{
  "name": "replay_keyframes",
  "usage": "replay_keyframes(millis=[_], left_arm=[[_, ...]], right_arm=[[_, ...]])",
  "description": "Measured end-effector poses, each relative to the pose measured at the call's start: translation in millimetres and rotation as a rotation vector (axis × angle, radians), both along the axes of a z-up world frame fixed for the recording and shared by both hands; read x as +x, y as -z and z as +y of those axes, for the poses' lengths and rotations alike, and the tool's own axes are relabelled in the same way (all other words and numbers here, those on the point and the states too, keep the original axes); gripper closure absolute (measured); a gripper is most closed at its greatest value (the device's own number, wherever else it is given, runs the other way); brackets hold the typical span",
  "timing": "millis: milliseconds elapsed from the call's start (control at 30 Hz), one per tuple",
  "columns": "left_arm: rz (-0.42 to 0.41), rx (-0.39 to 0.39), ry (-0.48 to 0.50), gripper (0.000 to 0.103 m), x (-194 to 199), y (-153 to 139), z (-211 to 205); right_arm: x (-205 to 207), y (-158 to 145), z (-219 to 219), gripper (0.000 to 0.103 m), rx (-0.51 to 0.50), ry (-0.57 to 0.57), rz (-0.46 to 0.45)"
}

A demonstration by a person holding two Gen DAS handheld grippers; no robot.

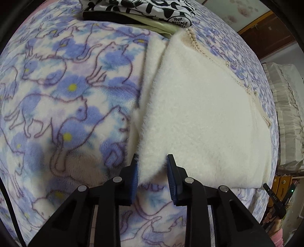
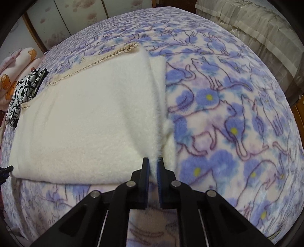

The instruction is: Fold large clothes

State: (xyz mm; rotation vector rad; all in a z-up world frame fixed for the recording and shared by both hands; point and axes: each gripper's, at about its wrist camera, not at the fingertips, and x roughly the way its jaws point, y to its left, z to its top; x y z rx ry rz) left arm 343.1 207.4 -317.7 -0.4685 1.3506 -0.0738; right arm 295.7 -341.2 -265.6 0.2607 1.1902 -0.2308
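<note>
White fleece garment (image 1: 199,117) lay folded on cat-print blanket (image 1: 57,95), near b/w printed clothes (image 1: 144,9). L gripper (image 1: 152,165) was spread apart, garment corner betw. fingers, not pinched. R gripper (image 2: 153,167) was clamped on garment's edge fold.

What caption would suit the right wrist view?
Right hand-held gripper pinching the white fleece garment on the cat-print blanket.
</note>
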Motion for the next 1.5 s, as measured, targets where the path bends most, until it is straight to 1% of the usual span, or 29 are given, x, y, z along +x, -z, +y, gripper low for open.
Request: replay_keyframes(millis=[100, 200, 267, 367, 467, 533, 600, 633, 700, 833, 867, 933, 967, 1033, 1067, 1200, 1267, 1300, 1333, 1367, 1400, 1433, 1467, 1500], left_arm=[[-0.014, -0.024, -0.023, 0.078, -7.3, 5.0, 5.5], [-0.030, -0.036, -0.047, 0.078, -20.6, 8.4, 10.6], [-0.017, -0.043, -0.059, 0.078, -25.9, 15.7, 12.2], [-0.005, -0.029, -0.062, 0.078, -29.3, 25.6, 11.6], [-0.005, 0.016, -0.058, 0.077, -28.4, 23.4, 7.0], [0.000, 0.082, -0.054, 0.071, -28.2, 15.3, -0.6], [0.029, 0.146, -0.050, 0.065, -24.6, 7.3, -8.8], [0.022, 0.163, -0.047, 0.065, -25.9, 0.7, -12.5], [-0.002, 0.174, -0.047, 0.062, -28.4, -11.5, -18.0], [-0.059, 0.230, -0.026, 0.050, -28.0, -39.4, -36.3], [-0.073, 0.237, 0.000, 0.049, -27.1, -46.2, -43.2], [-0.089, 0.246, 0.059, 0.048, -22.4, -58.8, -60.2], [-0.093, 0.241, 0.073, 0.048, -19.6, -62.4, -66.4], [-0.104, 0.193, 0.104, 0.048, -19.5, -69.6, -81.7], [-0.106, 0.169, 0.110, 0.048, -17.3, -70.0, -90.2], [-0.113, 0.015, 0.153, 0.048, -14.1, -68.5, -128.7], [-0.111, -0.026, 0.176, 0.048, -9.7, -63.9, -150.8], [-0.104, -0.057, 0.183, 0.052, -6.7, -60.3, -161.7], [-0.101, -0.088, 0.184, 0.058, -4.3, -57.3, -169.1], [-0.092, -0.126, 0.186, 0.061, -1.2, -53.1, -177.4], [-0.080, -0.152, 0.191, 0.065, 2.6, -47.9, -184.6], [-0.070, -0.164, 0.205, 0.075, 5.6, -42.8, -193.9], [-0.065, -0.162, 0.220, 0.080, 5.4, -37.8, -200.3], [-0.058, -0.152, 0.245, 0.088, 7.7, -32.8, -209.5]], right_arm=[[-3.4, 5.9, 2.4, 0.096, -0.010, -0.011, 0.027], [-5.9, 10.1, -4.0, 0.096, 0.019, 0.023, 0.021], [-6.4, 15.3, -7.4, 0.096, 0.017, 0.040, 0.021], [-0.3, 25.3, -5.3, 0.096, -0.034, 0.031, 0.054], [4.2, 27.9, -2.0, 0.096, -0.067, 0.032, 0.069], [3.9, 27.6, 1.1, 0.094, -0.090, 0.034, 0.070], [3.8, 24.5, 4.9, 0.094, -0.113, 0.028, 0.071], [5.2, 22.7, 6.1, 0.093, -0.127, 0.019, 0.078], [7.8, 15.1, 9.6, 0.092, -0.150, 0.009, 0.088], [6.4, -8.5, 15.9, 0.092, -0.159, 0.026, 0.062], [6.4, -14.8, 17.4, 0.091, -0.152, 0.027, 0.045], [4.3, -30.3, 27.1, 0.090, -0.146, 0.028, 0.004], [3.0, -36.7, 33.1, 0.090, -0.144, 0.034, -0.013], [1.2, -45.6, 44.5, 0.090, -0.096, 0.041, -0.049], [0.0, -48.1, 52.7, 0.090, -0.042, 0.054, -0.068], [5.2, -42.8, 88.4, 0.090, 0.145, 0.079, -0.119], [9.3, -36.1, 112.2, 0.090, 0.212, 0.057, -0.148], [12.9, -32.7, 125.4, 0.090, 0.237, 0.029, -0.153], [16.0, -30.4, 138.6, 0.090, 0.250, -0.002, -0.157], [19.0, -28.7, 150.6, 0.091, 0.251, -0.037, -0.168], [20.7, -27.7, 159.3, 0.091, 0.247, -0.062, -0.187], [22.9, -26.5, 168.0, 0.093, 0.246, -0.092, -0.212], [25.9, -23.7, 174.6, 0.098, 0.248, -0.117, -0.219], [28.8, -19.3, 180.3, 0.100, 0.254, -0.142, -0.213]])
